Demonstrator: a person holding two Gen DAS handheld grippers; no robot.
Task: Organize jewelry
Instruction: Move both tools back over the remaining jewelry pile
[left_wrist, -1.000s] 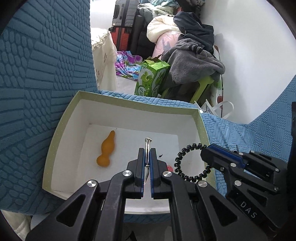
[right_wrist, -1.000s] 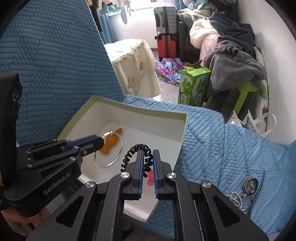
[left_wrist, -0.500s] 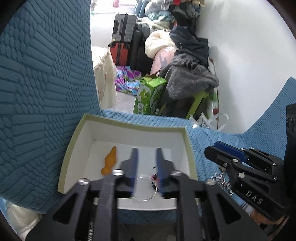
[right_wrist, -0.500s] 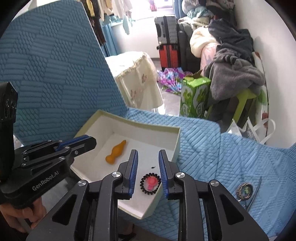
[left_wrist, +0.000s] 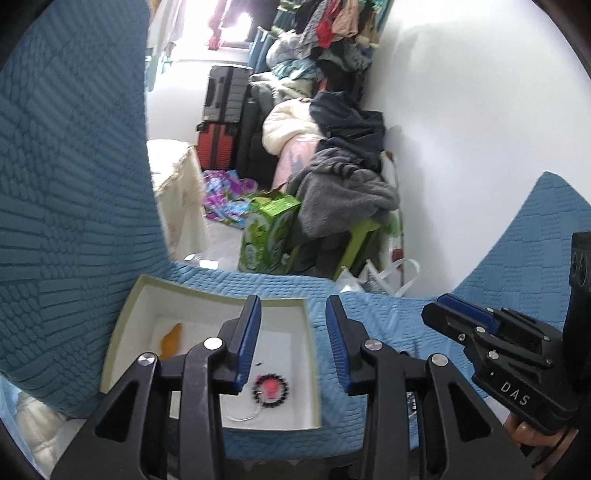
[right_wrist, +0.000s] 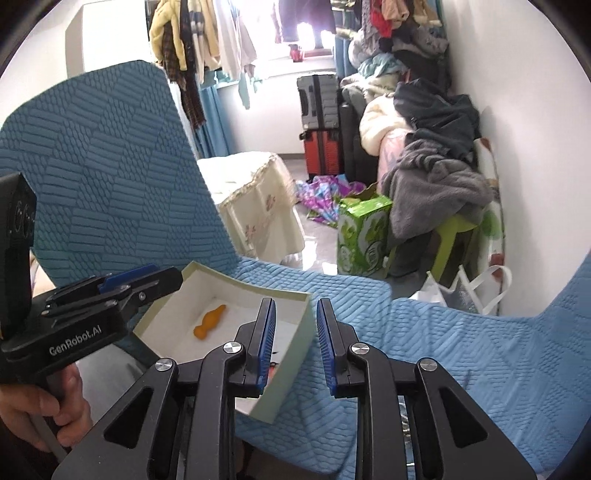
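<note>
Your left gripper (left_wrist: 292, 343) has just been opening, empty. The right gripper (right_wrist: 294, 343) stands released. Coil bracelet (left_wrist: 269, 390) lies in the box (left_wrist: 122, 332), deposited there for sorting.

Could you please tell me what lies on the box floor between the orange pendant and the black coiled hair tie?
Only bare white floor of the box, the left wrist view shows: the orange pendant lies apart from the black coiled hair tie, though a left gripper finger hides part of that stretch.

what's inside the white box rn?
White box holds an orange pendant, a black coil hair tie around a pink piece, and a thin ring. The left tongs cover part of the floor.
</note>
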